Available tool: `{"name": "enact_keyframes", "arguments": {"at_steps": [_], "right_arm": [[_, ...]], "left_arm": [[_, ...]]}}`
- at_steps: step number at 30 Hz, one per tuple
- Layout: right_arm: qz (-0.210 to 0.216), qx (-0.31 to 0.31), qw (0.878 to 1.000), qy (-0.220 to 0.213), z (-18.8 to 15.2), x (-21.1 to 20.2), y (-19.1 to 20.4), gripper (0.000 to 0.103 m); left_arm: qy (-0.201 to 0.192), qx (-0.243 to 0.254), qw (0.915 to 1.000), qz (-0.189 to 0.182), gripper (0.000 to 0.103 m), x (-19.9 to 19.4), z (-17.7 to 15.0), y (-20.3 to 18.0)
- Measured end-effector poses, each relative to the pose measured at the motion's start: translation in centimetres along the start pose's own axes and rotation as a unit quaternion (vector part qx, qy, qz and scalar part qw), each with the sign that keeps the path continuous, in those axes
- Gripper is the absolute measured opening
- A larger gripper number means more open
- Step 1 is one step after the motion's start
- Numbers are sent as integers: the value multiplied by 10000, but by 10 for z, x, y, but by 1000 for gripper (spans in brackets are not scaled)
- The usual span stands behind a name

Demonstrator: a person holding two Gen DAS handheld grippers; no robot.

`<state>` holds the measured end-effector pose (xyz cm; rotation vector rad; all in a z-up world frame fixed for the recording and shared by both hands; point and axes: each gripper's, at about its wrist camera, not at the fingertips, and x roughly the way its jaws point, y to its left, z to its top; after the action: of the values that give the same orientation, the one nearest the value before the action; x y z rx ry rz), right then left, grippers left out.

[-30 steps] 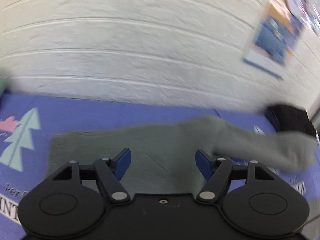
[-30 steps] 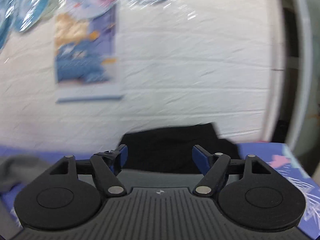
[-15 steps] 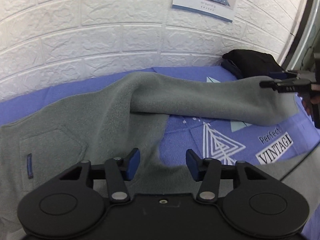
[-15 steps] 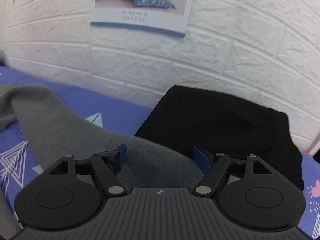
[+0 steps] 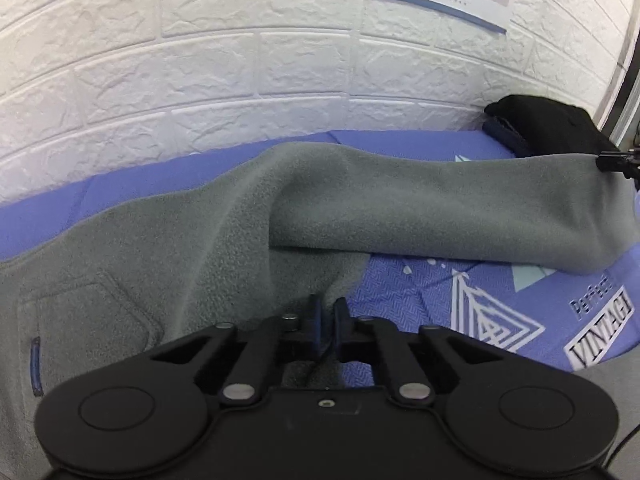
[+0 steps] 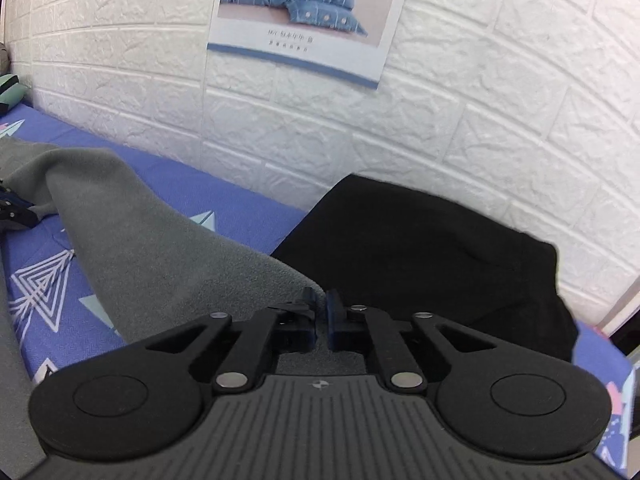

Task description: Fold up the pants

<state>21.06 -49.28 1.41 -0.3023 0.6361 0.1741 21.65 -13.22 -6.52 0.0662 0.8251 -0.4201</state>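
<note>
Grippers, two in number, each of black plastic with blue pads. The left gripper [image 5: 325,314] had just been closing and stood clamped on a fold of the grey fleece pants [image 5: 400,208], the cloth pinched between its pads at the near edge of the garment. The right gripper [image 6: 319,307] had likewise just been closing and was pinched shut on the pointed end of one pant leg [image 6: 160,256], seen in the left wrist view at the far right end of that leg. One pair of pants was present: soft, napped fleece, spread on the blue printed bed sheet [image 5: 460,292], with one stitched pocket [image 5: 80,320] carrying a small blue tab. One leg lay as a thick rounded tube running rightward over the sheet; the other ran toward the left gripper. The sheet bore white nested-triangle prints and the word "VINTAGE". One pile of black folded cloth [image 6: 432,256] lay just behind the held leg end, against the white embossed brick-pattern wall [image 6: 500,120]. One glossy rectangular poster [image 6: 304,16] showing blue bedding hung on that wall.
</note>
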Motion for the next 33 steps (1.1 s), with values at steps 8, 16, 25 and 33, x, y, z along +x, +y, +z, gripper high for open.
{"name": "enact_keyframes", "arguments": {"at_steps": [8, 16, 25, 33], "right_arm": [[-1472, 487, 9869, -456, 31, 13, -22, 0], [-1254, 1569, 9788, -405, 20, 23, -59, 28], [-1502, 1123, 9816, -349, -18, -29, -99, 103], [-576, -100, 9982, 125, -26, -13, -76, 103]], "left_arm": [[-2, 178, 9960, -875, 0, -43, -7, -6], [362, 90, 9940, -1028, 0, -27, -17, -4], [-686, -176, 9943, -801, 72, -73, 21, 11], [-324, 853, 9907, -1012, 102, -34, 63, -3]]}}
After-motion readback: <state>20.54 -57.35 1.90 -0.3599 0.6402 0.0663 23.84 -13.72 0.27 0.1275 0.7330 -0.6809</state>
